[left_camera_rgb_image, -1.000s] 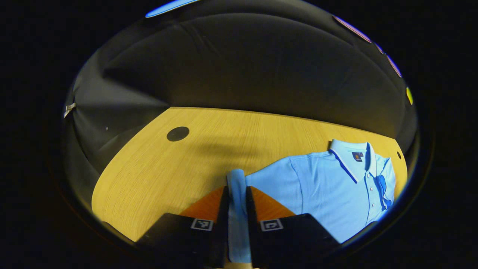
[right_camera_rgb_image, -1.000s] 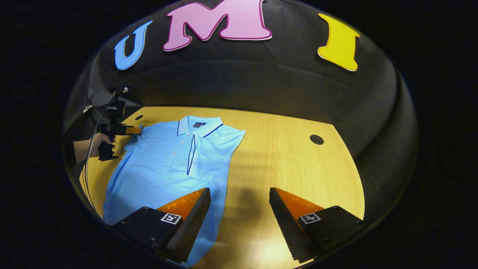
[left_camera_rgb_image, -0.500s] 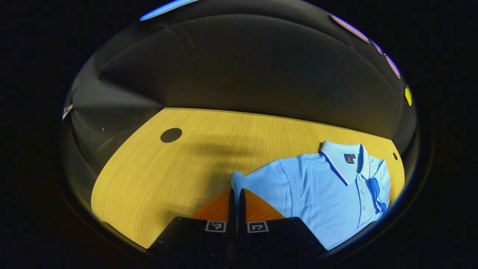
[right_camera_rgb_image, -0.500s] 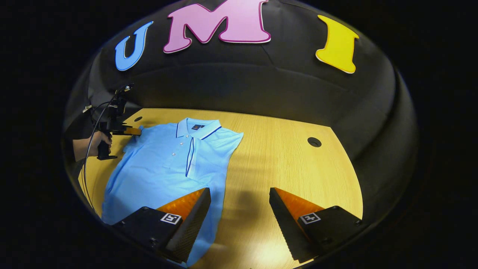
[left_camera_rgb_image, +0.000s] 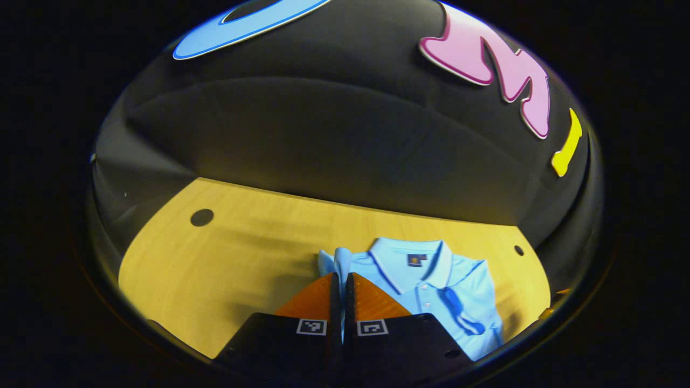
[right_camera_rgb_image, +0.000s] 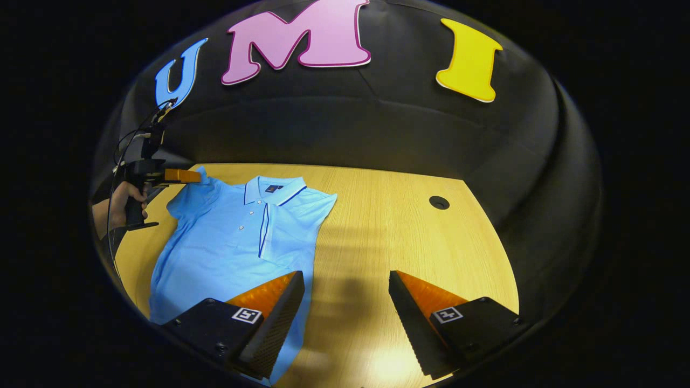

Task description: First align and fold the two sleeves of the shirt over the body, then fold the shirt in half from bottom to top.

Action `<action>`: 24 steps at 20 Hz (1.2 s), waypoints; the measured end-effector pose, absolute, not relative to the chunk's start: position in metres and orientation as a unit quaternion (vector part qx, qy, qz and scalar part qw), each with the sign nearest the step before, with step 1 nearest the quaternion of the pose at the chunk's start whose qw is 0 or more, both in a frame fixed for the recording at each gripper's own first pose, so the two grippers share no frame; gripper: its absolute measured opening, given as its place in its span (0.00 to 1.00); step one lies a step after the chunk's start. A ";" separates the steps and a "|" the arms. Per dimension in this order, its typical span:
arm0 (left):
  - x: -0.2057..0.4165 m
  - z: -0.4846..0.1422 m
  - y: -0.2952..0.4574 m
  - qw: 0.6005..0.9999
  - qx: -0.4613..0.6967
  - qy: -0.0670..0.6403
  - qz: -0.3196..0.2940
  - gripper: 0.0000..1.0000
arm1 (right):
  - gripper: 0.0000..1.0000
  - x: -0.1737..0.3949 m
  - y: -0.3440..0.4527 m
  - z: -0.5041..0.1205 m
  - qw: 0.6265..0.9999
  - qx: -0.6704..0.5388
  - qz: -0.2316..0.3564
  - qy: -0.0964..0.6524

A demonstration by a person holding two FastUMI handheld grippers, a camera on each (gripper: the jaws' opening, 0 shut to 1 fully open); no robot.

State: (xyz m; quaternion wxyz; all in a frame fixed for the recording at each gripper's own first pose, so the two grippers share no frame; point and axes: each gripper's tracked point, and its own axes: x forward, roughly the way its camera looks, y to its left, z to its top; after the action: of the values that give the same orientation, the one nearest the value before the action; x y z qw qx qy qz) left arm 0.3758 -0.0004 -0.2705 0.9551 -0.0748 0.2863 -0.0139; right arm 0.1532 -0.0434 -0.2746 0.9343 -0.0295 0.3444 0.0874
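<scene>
Shirt [right_camera_rgb_image: 232,237] lies face up on the table [right_camera_rgb_image: 409,237], collar [right_camera_rgb_image: 272,188] toward the booth wall, buttons and placket showing. One sleeve is already folded over the body: that side runs in a straight edge down from the shoulder.

Left gripper [left_camera_rgb_image: 340,280]: fingers clenched together on the other sleeve [left_camera_rgb_image: 335,260], a thin strip of fabric pinched between them, just beside the collar in the left gripper view. In the right gripper view the same gripper [right_camera_rgb_image: 180,175] sits at the shirt's far corner, held by a hand [right_camera_rgb_image: 121,196], with the sleeve [right_camera_rgb_image: 200,173] lifted off the table at its tip.

Right gripper [right_camera_rgb_image: 345,280]: fingers spread wide, grasping nothing. One finger [right_camera_rgb_image: 269,307] overlaps the shirt's lower edge in view; the other is over bare wood. Contact with the fabric cannot be told.

Round hole [right_camera_rgb_image: 439,202] in the table, well apart from the shirt.
</scene>
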 end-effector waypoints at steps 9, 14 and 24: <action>0.347 -0.264 -0.083 0.942 -0.114 0.304 -0.081 0.26 | 0.99 0.141 -0.042 -0.269 0.934 -0.017 0.091 0.344; 0.303 -0.250 -0.078 0.947 -0.089 0.296 -0.090 0.88 | 0.98 0.123 -0.035 -0.269 0.931 -0.010 0.099 0.351; 0.137 -0.230 -0.032 0.961 -0.015 0.267 -0.067 0.97 | 0.99 0.030 0.001 -0.257 0.924 0.014 0.098 0.368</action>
State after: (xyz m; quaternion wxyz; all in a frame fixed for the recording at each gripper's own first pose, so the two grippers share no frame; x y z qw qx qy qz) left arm 0.1370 -0.0317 -0.2296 0.9613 -0.0152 0.2669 -0.0667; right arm 0.0300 0.0011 -0.2573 0.9245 0.0145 0.3680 0.0983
